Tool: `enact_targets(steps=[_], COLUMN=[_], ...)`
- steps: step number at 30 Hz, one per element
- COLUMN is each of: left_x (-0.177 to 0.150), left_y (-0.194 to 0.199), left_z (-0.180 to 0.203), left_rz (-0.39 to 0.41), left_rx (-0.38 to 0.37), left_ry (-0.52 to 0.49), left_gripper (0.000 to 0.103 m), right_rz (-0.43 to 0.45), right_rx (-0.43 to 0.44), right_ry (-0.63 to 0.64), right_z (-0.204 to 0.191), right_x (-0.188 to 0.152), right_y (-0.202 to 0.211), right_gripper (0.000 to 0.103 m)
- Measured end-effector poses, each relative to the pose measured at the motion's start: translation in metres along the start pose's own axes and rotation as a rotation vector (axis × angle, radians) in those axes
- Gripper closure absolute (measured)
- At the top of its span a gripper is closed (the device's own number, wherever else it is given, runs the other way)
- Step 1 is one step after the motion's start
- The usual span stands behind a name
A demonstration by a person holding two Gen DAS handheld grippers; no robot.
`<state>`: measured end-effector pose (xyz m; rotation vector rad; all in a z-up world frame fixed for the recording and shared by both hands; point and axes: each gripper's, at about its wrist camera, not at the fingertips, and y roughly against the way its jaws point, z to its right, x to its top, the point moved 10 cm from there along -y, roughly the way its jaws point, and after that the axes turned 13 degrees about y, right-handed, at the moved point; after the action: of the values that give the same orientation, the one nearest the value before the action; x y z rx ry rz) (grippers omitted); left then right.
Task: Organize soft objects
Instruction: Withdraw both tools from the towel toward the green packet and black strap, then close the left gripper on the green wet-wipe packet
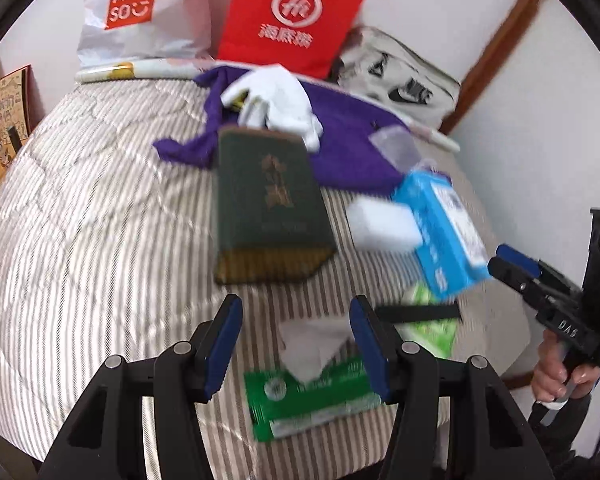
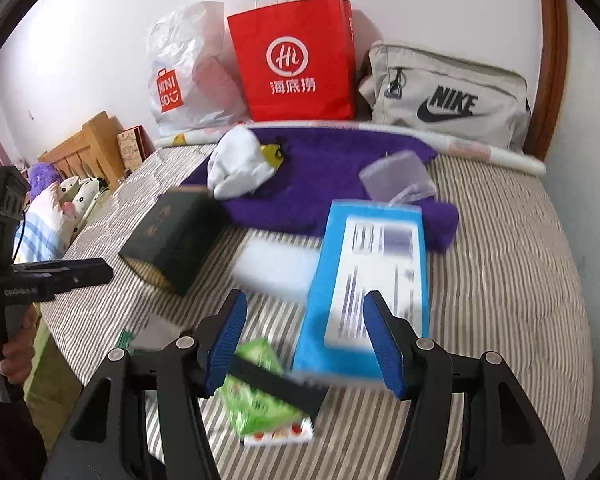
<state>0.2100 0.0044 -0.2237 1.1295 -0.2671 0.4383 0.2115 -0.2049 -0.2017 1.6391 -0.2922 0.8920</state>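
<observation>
Both grippers hovered level over the striped bed (image 1: 80, 240): the left gripper (image 1: 296, 344) above a green tissue pack (image 1: 312, 400), the right gripper (image 2: 304, 340) before a blue box (image 2: 368, 280), fingers of each spread apart and holding nothing.

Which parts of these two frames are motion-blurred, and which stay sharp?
Left wrist view: green tissue pack, dark green box and blue box are smeared; the left gripper is crisp. Right wrist view: blue box label unreadable, light green packet streaked; red bag and grey Nike bag are sharp.
</observation>
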Motion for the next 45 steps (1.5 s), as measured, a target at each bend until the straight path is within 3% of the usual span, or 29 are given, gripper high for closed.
enact_targets(steps=[6, 10, 18, 31, 34, 39, 45], left_x=[-0.035, -0.041, -0.042, -0.099, -0.096, -0.094, -0.103], left_y=[-0.017, -0.028, -0.036, -0.014, -0.017, -0.024, -0.031], left_z=[-0.012, -0.02, -0.009, 0.002, 0.005, 0.019, 0.035], left_rz=[-0.05, -0.061, -0.082, -0.174, -0.173, -0.217, -0.231], left_rx=[0.043, 0.058, -0.002, -0.044, -0.044, -0.113, -0.092], left_ry=[-0.038, -0.059, -0.163, -0.303, -0.321, -0.324, -0.432], left_gripper=[0.049, 0.049, 0.047, 0.047, 0.047, 0.047, 0.042], right_rz=[-0.023, -0.024, -0.062, -0.081, -0.083, -0.088, -0.097], right_rx=[0.002, 0.012, -0.008, 0.009, 0.008, 0.008, 0.003], right_ry=[-0.016, -0.032, -0.028, -0.017, -0.01, -0.016, -0.034], right_z=[-0.006, -0.01, -0.015, -0.021, -0.022, -0.02, -0.013], right_x=[-0.033, -0.044, -0.06, -0.067, -0.068, -0.072, -0.078], right_y=[0.005, 0.01, 0.004, -0.004, -0.004, -0.003, -0.003], right_gripper=[0.043, 0.043, 0.043, 0.043, 0.043, 0.043, 0.043])
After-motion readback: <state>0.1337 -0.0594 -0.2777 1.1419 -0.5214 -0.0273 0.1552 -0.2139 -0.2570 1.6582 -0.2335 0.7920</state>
